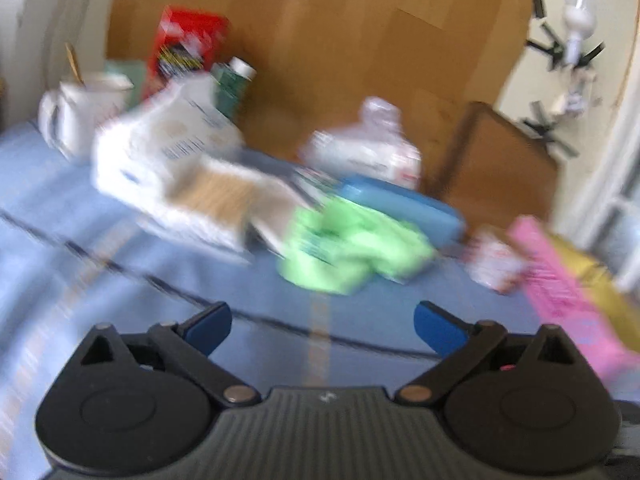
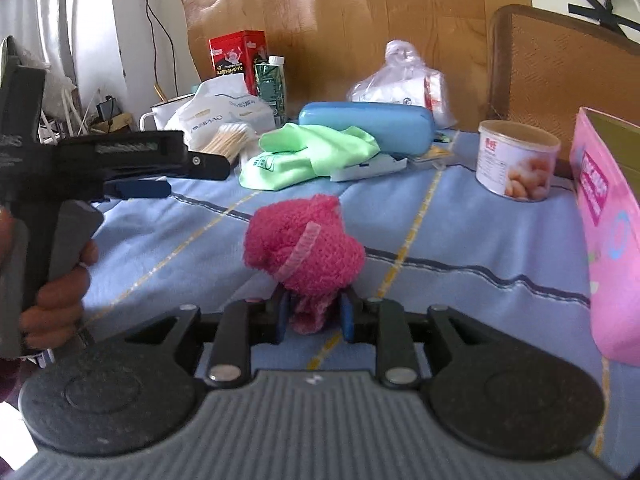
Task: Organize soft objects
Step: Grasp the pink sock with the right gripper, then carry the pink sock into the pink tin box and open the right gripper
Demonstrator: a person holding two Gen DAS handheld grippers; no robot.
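The right gripper (image 2: 314,316) is closest. Its two blue fingers (image 2: 283,314) are pressed onto the bottom end of a fuzzy pink sock ball (image 2: 306,242). The ball sticks up in front of the fingers, above the blue bed sheet (image 2: 440,240). A thin pale pink band (image 2: 298,254) runs across the ball.

The left gripper (image 1: 323,328) has its blue fingers (image 1: 210,326) spread wide apart, with nothing between them. In the right wrist view this same gripper (image 2: 140,184) is at the left, held by a hand (image 2: 60,292), above the sheet.

A bit farther on, a light green cloth (image 2: 316,152) lies bunched up on the sheet. It rests against a long blue case (image 2: 366,122) behind it. A white flat pack (image 2: 368,168) pokes out from under the cloth.

To the right, a round tin with a food picture (image 2: 516,160) stands upright on the sheet. Near it, at the right edge, stands a pink box (image 2: 608,232).

To the left of the green cloth there is a bunch of cotton buds (image 2: 232,140) and a white plastic bag (image 2: 224,112). A white mug (image 2: 164,114) stands beside the bag.

Farther back are a red tin (image 2: 236,58) and a green carton with a white cap (image 2: 272,82), close together. A clear plastic bag (image 2: 400,84) sits behind the blue case. A brown wooden board (image 2: 360,20) stands at the very back.

The left wrist picture is blurry, so small things there are hard to tell.
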